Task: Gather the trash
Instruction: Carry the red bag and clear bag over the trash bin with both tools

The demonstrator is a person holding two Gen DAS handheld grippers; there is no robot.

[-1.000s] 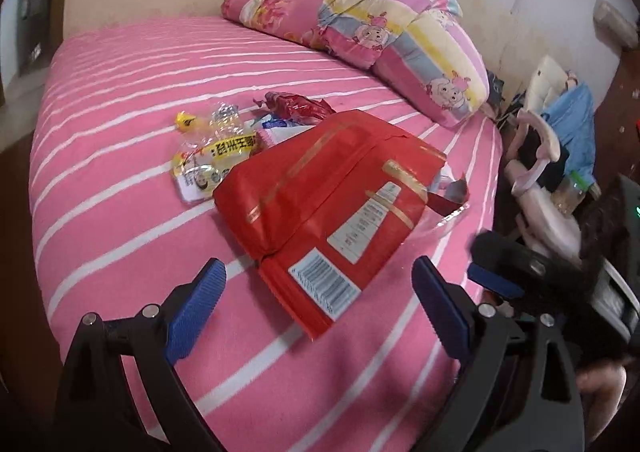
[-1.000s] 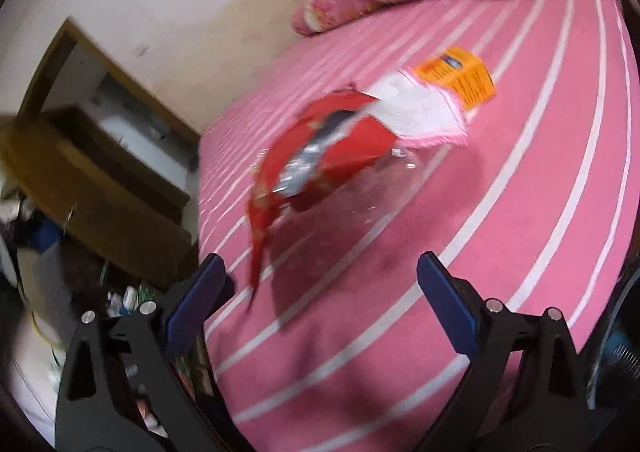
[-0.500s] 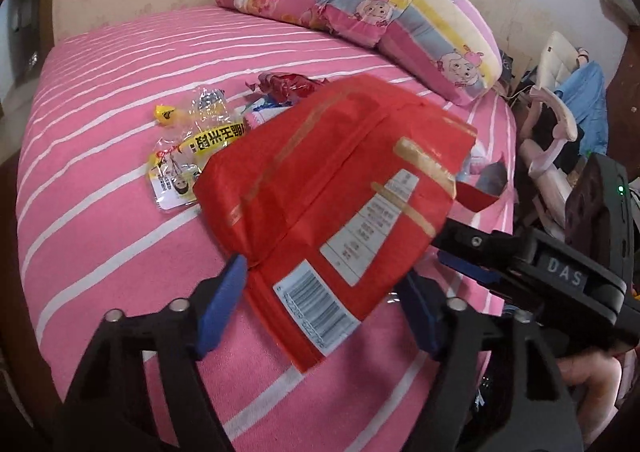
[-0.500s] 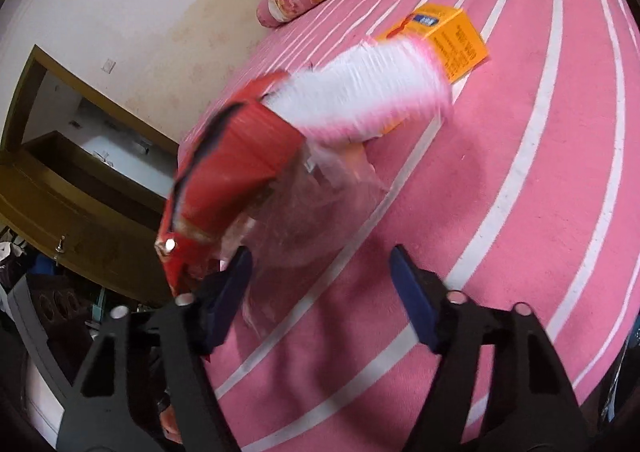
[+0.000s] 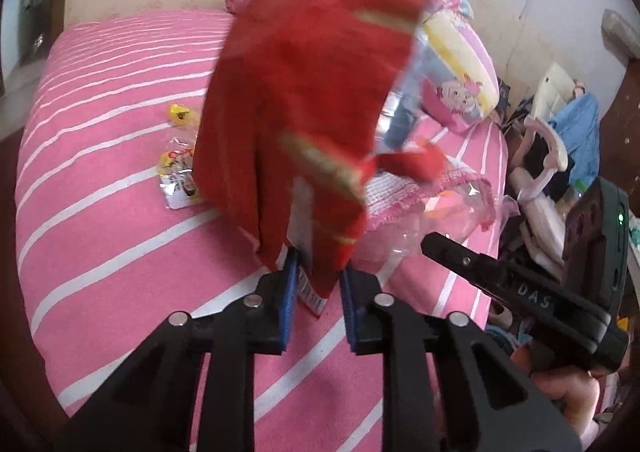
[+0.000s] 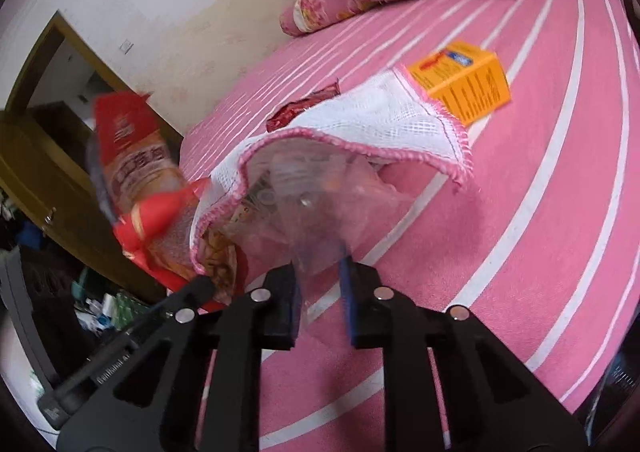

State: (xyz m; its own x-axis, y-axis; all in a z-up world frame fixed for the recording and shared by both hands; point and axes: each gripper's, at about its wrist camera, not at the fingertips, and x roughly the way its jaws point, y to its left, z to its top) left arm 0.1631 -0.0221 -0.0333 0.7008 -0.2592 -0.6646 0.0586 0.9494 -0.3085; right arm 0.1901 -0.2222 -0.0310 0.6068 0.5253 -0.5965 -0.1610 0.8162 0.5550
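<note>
Our left gripper point(image 5: 316, 272) has just closed on the blurred red foil snack bag point(image 5: 304, 91), which hides the pillows. Only our right view shows the orange carton point(image 6: 464, 81), while our right gripper point(image 6: 320, 268) has just closed on the clear plastic bag point(image 6: 316, 195) under a pink-edged white mesh cloth point(image 6: 376, 123) above the pink striped bed point(image 6: 540, 211).

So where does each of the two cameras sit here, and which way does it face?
Left wrist: on the left gripper, facing across the pink bed to the pillows; it pinches the red bag.
Right wrist: on the right gripper, facing along the bed; it pinches the clear bag.
Shared: bed, pillows, red bag, each other's gripper.
</note>
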